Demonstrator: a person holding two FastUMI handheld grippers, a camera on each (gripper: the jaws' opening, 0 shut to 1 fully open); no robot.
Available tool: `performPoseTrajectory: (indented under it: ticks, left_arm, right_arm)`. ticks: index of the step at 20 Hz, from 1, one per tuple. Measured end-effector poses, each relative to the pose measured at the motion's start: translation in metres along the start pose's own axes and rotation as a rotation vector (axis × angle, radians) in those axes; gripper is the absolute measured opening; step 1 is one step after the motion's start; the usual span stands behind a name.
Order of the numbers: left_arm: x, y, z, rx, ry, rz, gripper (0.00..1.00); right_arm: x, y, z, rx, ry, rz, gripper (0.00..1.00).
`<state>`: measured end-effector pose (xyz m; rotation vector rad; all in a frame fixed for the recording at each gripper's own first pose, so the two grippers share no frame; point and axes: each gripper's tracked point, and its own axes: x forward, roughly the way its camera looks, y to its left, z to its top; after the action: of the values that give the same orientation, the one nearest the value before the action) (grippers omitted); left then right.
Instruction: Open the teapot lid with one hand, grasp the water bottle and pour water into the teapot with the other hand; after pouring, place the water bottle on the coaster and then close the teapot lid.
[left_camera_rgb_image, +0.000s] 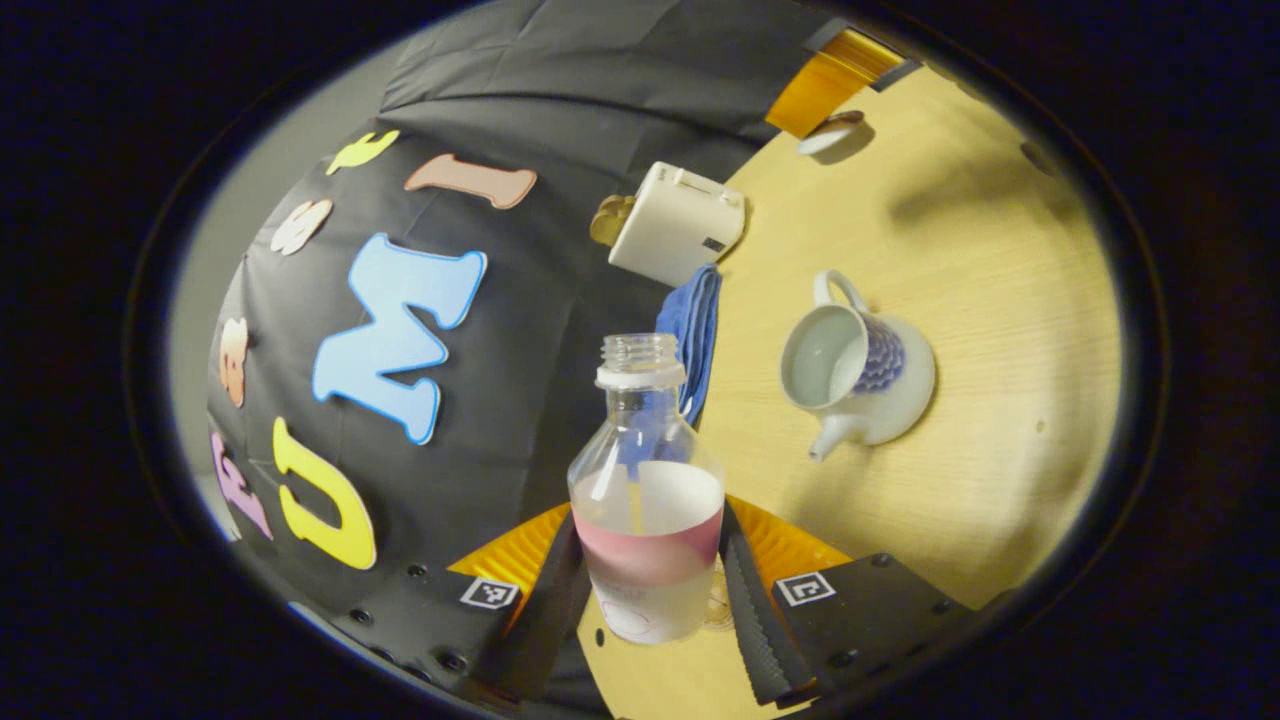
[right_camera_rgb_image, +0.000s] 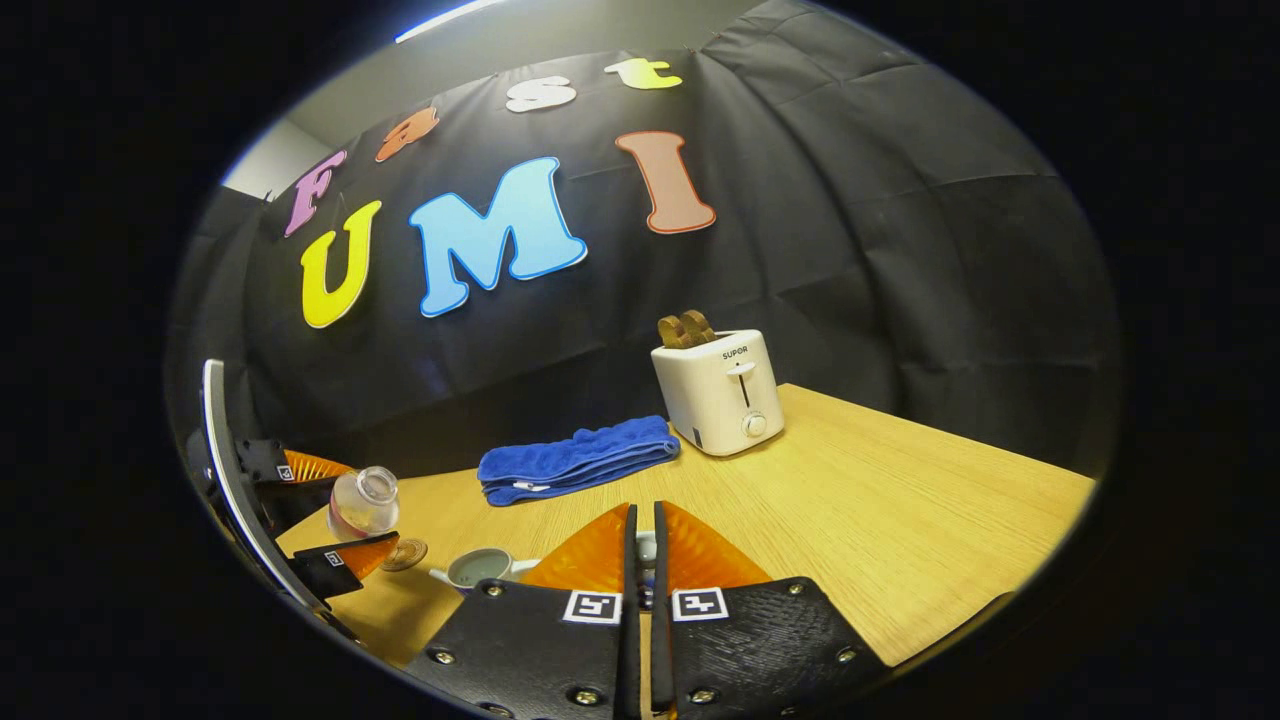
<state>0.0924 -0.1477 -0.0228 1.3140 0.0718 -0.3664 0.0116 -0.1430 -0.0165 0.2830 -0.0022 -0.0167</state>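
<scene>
1. Water bottle, uncapped and part full, clamped between both fingers of the left gripper; tilted, clear of the bench, mouth not yet over the pot.
2. Teapot standing lidless out in the open middle of the bench, well off every edge, spout toward the bottle; in the right gripper view, just ahead of the fingers.
3. Right gripper nearly closed, only a thin slot left; something small and pale between the tips, probably the lid, hold not certain.
4. Coaster lying near the bench's left edge, below the bottle.
5. Risks: spill onto wood from tipping early; slip through the smooth label.
6. Open room: right half bare; folded blue towel and toaster lining the far edge.
</scene>
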Motion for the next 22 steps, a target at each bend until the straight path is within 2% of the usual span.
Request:
performPoseTrajectory:
  ticks: [9, 14, 22]
  left_arm:
    - [0.011, -0.002, 0.000, 0.248, 0.030, -0.029, 0.84]
    - [0.009, -0.009, -0.003, 0.343, 0.053, -0.063, 0.84]
    - [0.007, -0.002, 0.000, 0.466, 0.078, -0.057, 0.84]
  right_arm:
    - [-0.002, -0.014, -0.015, 0.032, 0.020, -0.011, 0.04]
    - [-0.003, -0.022, -0.019, 0.066, 0.022, -0.023, 0.04]
    - [-0.003, -0.026, -0.027, 0.088, 0.029, -0.020, 0.04]
